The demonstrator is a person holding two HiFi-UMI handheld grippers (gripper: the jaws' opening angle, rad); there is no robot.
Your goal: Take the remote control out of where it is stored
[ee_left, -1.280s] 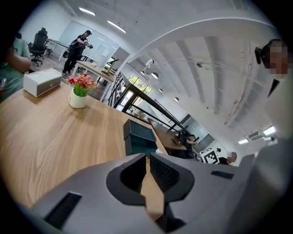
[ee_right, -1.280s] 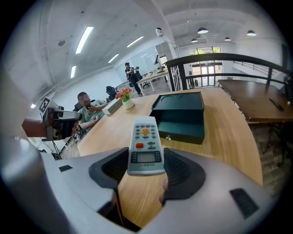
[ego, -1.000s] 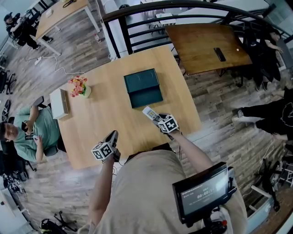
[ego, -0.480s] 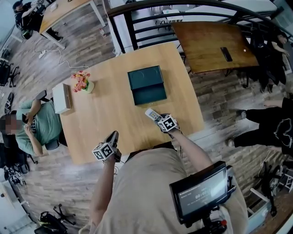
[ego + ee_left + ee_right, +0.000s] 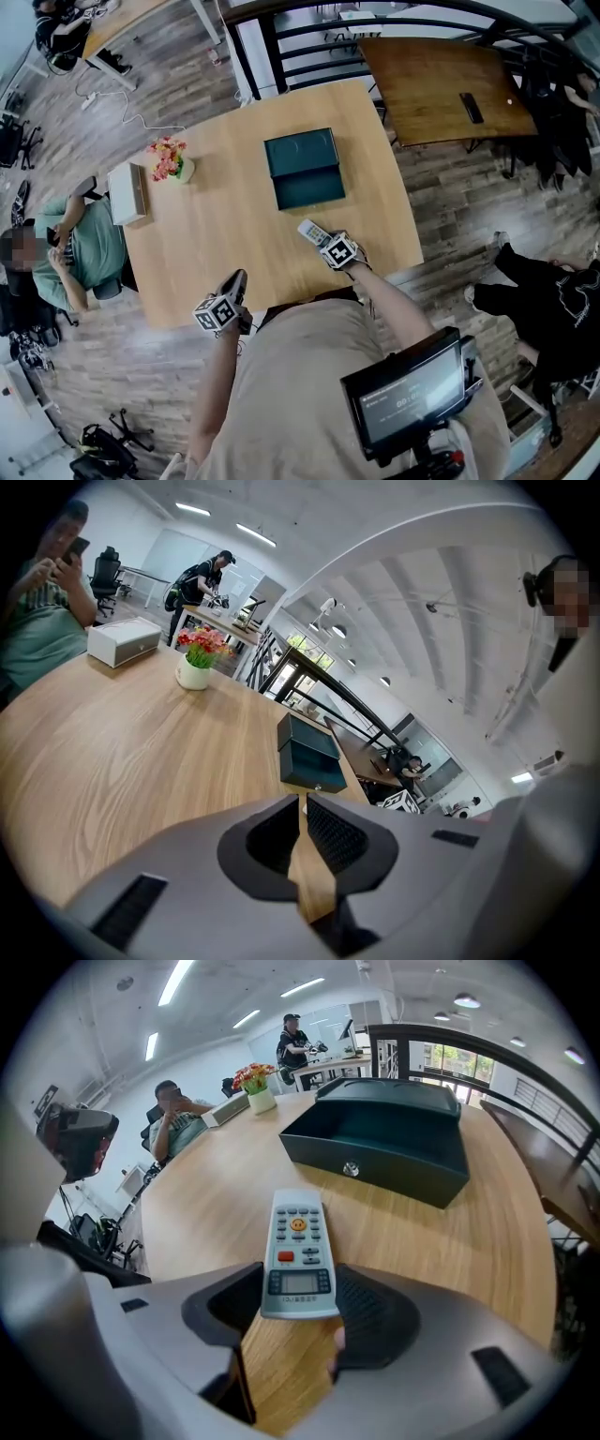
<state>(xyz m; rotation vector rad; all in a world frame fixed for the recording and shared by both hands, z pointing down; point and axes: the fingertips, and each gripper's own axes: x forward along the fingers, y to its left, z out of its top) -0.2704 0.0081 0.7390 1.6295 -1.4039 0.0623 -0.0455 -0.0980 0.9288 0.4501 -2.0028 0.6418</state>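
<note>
Remote control (image 5: pixel 298 1251) is clamped between the right gripper's (image 5: pixel 300 1305) half-spread jaws. It is outside the dark green box (image 5: pixel 303 169), near the box's knobbed front wall, over the wooden table (image 5: pixel 206 244). That box stands open, its inside bare and dark. Farther from the box, the left gripper (image 5: pixel 303 834) has its jaws pressed together, gripping nothing.

Head view: from your head, steeply down past your torso, high over the whole counter (image 5: pixel 216 244).
Left gripper view: low behind the jaws of your left gripper (image 5: pixel 302 801), facing along the counter toward the dark box (image 5: pixel 307 757).
Right gripper view: behind the jaws of your right gripper (image 5: pixel 298 1279), tilted down, remote control (image 5: pixel 298 1246) close, box just beyond.
Shared: counter, box and flowers (image 5: pixel 166 159) in all three.
</note>
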